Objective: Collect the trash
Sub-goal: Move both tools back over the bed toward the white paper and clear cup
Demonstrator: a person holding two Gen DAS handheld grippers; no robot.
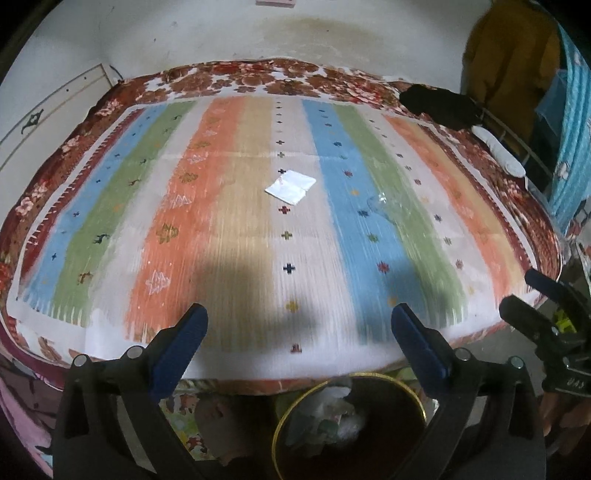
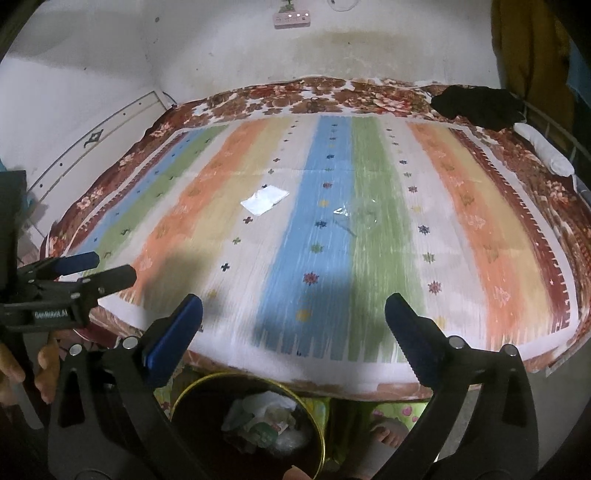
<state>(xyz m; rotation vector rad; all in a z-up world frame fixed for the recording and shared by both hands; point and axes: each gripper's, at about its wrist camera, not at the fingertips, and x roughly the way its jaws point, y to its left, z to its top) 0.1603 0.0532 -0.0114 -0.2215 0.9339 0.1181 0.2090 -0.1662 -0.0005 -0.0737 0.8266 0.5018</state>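
Observation:
A white paper scrap [image 1: 290,187] lies near the middle of the striped bed cover [image 1: 236,221]; it also shows in the right wrist view [image 2: 264,199]. A clear plastic wrapper [image 1: 384,206] lies to its right, also seen in the right wrist view [image 2: 354,218]. A dark bin with a gold rim [image 1: 349,424] [image 2: 247,421] stands on the floor at the bed's near edge and holds crumpled trash. My left gripper [image 1: 299,321] is open and empty above the bed's near edge. My right gripper [image 2: 293,314] is open and empty, to the right of the left one.
A black cloth [image 1: 439,105] and a white roll [image 1: 498,151] lie at the bed's far right corner. A wall runs behind the bed, with a pink power strip [image 2: 291,18]. A metal rail [image 1: 517,147] and hanging cloths stand at the right.

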